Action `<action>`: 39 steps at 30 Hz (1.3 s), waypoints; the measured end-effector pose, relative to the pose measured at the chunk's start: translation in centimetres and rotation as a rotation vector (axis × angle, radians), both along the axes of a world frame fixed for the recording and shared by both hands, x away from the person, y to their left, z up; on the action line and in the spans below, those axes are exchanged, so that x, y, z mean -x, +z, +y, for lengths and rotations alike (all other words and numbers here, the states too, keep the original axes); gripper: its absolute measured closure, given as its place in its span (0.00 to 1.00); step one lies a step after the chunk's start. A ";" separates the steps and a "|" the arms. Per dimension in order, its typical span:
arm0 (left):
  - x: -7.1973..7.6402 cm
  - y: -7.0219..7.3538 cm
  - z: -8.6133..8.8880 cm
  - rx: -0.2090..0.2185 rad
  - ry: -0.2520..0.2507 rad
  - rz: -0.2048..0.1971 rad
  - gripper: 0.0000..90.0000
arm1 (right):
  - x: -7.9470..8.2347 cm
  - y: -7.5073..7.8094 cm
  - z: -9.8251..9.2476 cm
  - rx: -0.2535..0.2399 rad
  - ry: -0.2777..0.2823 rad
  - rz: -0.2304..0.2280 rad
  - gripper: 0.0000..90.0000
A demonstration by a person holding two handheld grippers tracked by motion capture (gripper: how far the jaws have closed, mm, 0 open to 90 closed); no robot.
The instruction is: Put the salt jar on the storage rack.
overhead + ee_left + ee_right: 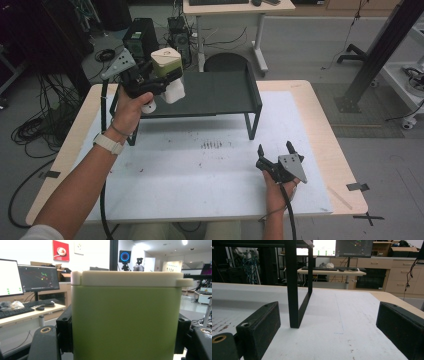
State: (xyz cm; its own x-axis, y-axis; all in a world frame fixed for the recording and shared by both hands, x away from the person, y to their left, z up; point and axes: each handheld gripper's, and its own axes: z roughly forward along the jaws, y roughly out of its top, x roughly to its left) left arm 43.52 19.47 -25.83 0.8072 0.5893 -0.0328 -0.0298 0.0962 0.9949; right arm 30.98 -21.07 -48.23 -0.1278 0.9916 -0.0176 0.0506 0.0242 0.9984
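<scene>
A green box with a cream lid (167,64) hangs in the air over the left end of a black raised shelf (225,92). My left gripper (168,76) is shut on it, a black jaw pressed to each side. A white part shows just under the jaws. In the left gripper view the green box (126,315) stands upright between the jaws of the left gripper (125,342). My right gripper (275,148) rests on the white mat (200,170) at the front right, open with nothing between its jaws. The right gripper (328,327) faces a leg of the black shelf (294,290).
The shelf stands on thin legs at the back middle of the wooden table (332,150), with raised side walls. Dark smudges (211,145) mark the mat in front of it. Cables trail off the table's front edge. A desk with monitors (37,277) stands beyond.
</scene>
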 end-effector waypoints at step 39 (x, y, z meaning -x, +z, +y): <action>-7.5 -5.0 -2.1 -0.061 -0.016 0.082 0.33 | 0.0 0.0 0.0 -0.005 -0.003 -0.001 0.06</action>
